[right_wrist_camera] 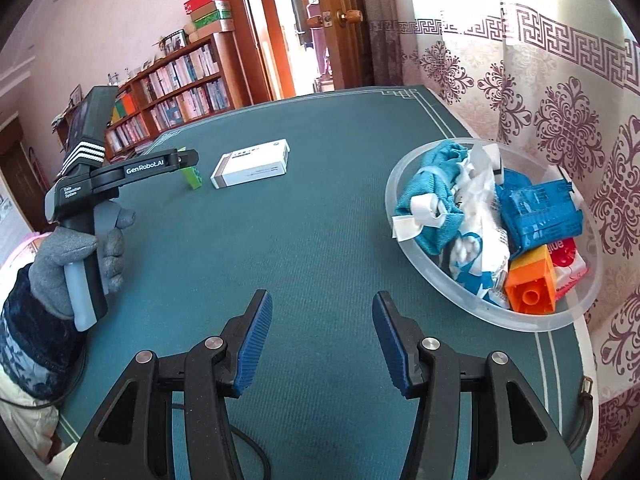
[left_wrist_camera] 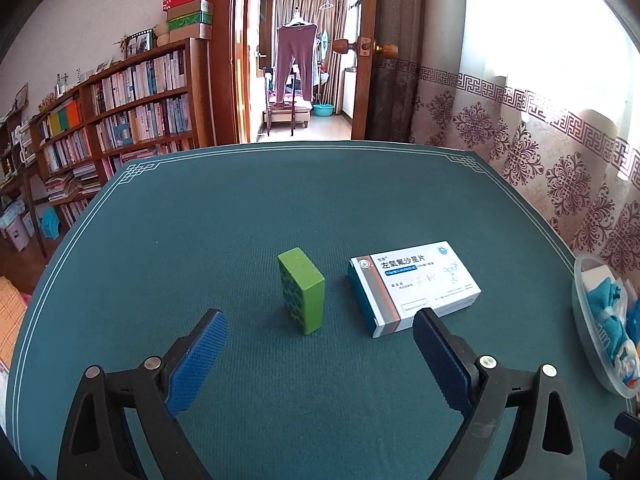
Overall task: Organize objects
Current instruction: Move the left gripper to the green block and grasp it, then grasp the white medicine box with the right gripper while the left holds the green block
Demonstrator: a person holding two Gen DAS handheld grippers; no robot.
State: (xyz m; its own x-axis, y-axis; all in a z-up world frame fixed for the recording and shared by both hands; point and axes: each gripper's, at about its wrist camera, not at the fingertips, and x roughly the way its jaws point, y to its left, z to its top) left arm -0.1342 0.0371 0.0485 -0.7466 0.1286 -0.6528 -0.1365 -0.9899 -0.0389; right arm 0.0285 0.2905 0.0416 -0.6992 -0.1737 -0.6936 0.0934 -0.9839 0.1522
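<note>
Green block [left_wrist_camera: 301, 290] upright on teal desk [left_wrist_camera: 200, 240], just ahead of left tongs [left_wrist_camera: 320, 340], spread wide, empty; medicine box [left_wrist_camera: 414, 288] flat just right of block. Right view: right tongs [right_wrist_camera: 322, 336] wide apart, empty, above desk; clear bowl [right_wrist_camera: 436, 280] of mixed items at right; block and box far left.

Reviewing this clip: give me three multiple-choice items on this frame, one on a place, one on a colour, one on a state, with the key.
1. Where is the medicine box relative to the green block, seen from the left wrist?
A. to its right
B. on top of it
C. inside the bowl

2. What colour is the toy brick at the bowl's near edge?
A. purple
B. orange
C. black

3. How is the left gripper?
A. shut on the block
B. shut on the box
C. open, holding nothing

Key: A, box lies right of block; B, orange shows plainly; C, fingers spread wide, short of the block.
</note>
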